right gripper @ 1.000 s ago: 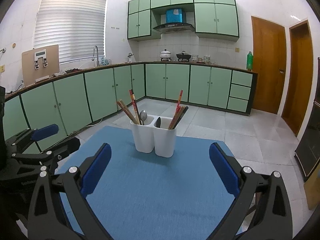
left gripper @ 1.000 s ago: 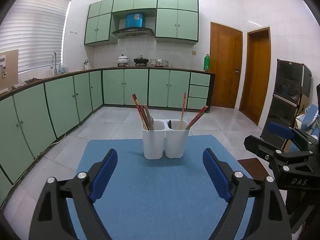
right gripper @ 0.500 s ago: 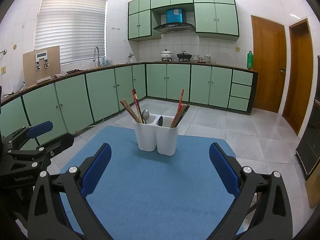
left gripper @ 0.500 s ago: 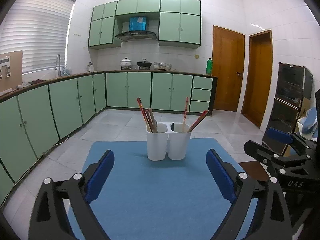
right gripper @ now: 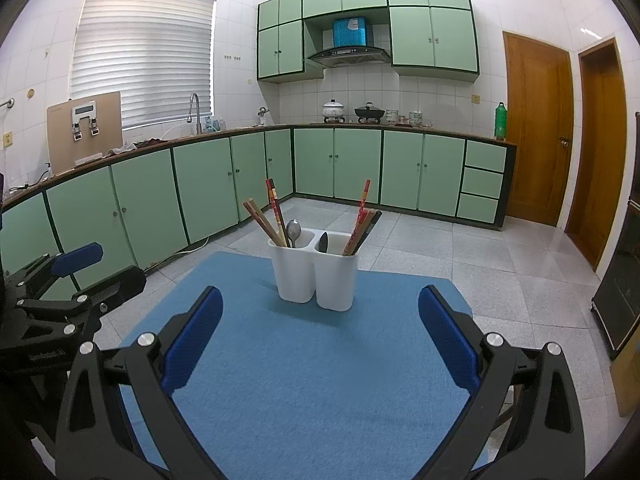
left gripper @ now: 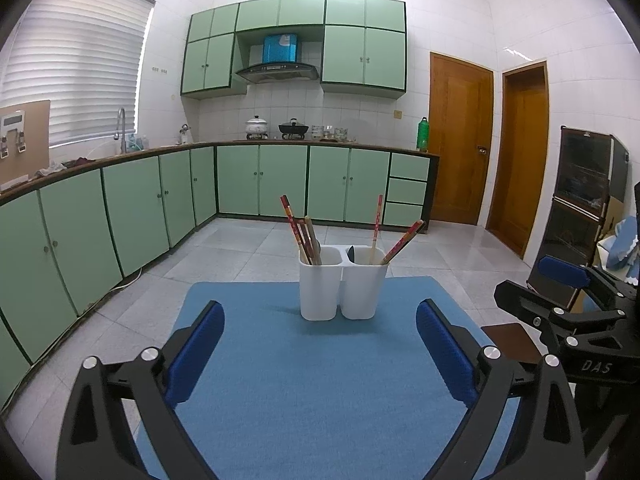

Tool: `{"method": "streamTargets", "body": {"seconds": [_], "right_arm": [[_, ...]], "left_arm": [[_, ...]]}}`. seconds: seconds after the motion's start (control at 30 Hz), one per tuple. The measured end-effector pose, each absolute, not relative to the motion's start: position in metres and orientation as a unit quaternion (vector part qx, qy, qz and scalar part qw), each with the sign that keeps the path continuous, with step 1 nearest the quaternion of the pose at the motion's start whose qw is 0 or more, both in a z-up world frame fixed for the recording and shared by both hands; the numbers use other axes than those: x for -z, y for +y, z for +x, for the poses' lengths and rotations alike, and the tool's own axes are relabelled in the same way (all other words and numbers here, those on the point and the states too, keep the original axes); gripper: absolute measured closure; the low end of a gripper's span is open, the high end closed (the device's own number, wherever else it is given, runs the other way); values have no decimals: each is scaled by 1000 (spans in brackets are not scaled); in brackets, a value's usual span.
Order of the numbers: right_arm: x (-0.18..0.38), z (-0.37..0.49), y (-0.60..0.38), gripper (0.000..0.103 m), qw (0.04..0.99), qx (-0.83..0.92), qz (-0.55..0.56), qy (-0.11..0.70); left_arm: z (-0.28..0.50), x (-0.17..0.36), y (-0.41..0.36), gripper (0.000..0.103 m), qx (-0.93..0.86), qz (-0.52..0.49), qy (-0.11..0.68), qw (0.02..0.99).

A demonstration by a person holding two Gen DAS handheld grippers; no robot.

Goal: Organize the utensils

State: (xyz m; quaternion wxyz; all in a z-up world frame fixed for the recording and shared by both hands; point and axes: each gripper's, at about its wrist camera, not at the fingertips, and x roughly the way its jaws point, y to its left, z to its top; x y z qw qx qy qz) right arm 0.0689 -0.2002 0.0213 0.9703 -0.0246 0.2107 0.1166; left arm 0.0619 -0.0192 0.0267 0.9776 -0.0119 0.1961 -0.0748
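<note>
A white plastic two-compartment utensil holder (left gripper: 343,282) holding chopsticks (left gripper: 298,229) and spoons (right gripper: 293,231) stands near the far edge of a blue mat (left gripper: 320,380). Left gripper (left gripper: 320,346) and right gripper (right gripper: 320,346) hover spread wide, holding nothing.

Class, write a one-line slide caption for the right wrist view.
Open right gripper faces a white two-compartment holder of chopsticks and spoons on a blue mat.
</note>
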Motion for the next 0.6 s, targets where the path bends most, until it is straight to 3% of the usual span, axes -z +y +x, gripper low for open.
{"method": "streamTargets", "body": {"seconds": [0.6], "right_arm": [[-23, 67, -198, 8, 970, -119, -25, 210]], "left_arm": [[59, -27, -18, 8, 75, -14, 193, 978]]}}
